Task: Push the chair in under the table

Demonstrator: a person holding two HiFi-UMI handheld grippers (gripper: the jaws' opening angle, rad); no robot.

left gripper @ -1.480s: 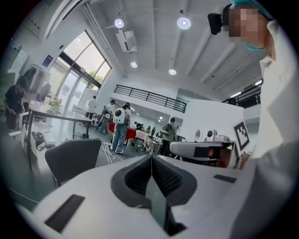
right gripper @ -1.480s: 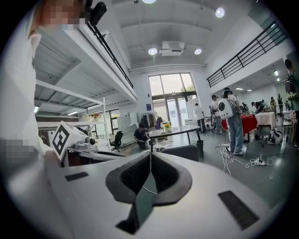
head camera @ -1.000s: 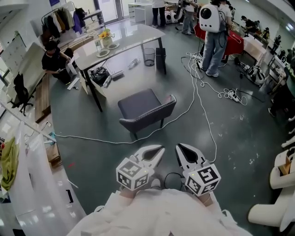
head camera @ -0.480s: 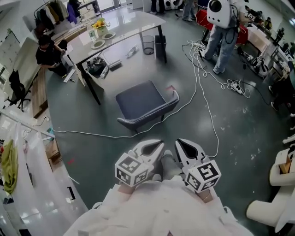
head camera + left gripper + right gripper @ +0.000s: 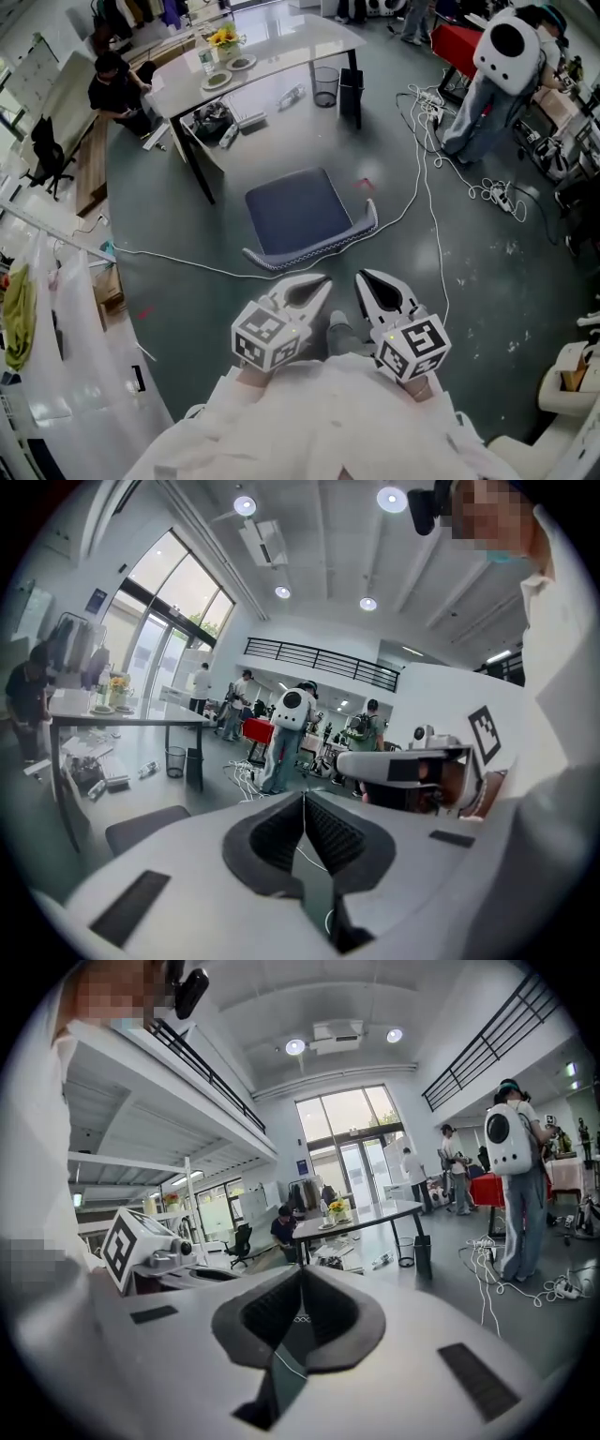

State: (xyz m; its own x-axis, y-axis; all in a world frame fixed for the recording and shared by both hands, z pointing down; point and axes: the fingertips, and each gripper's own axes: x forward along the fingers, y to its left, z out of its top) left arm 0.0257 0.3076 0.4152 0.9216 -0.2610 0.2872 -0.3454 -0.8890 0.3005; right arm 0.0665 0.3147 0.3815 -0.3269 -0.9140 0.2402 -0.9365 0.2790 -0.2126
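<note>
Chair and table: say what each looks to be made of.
Chair: the seat looks like matte, dark grey-blue fabric upholstery with no shine. The backrest shows a fine, woven-looking pattern. Table: the glossy white top carries bright reflections, so it may be lacquer or polished stone. The slim black legs are probably metal.

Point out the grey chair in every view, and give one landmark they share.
Head view: chair at centre, just short of the white table.
Left gripper view: chair at lower left.
Right gripper view: not clearly visible.
Shared landmark: the table, at left in the left gripper view, centre in the right gripper view.
</note>
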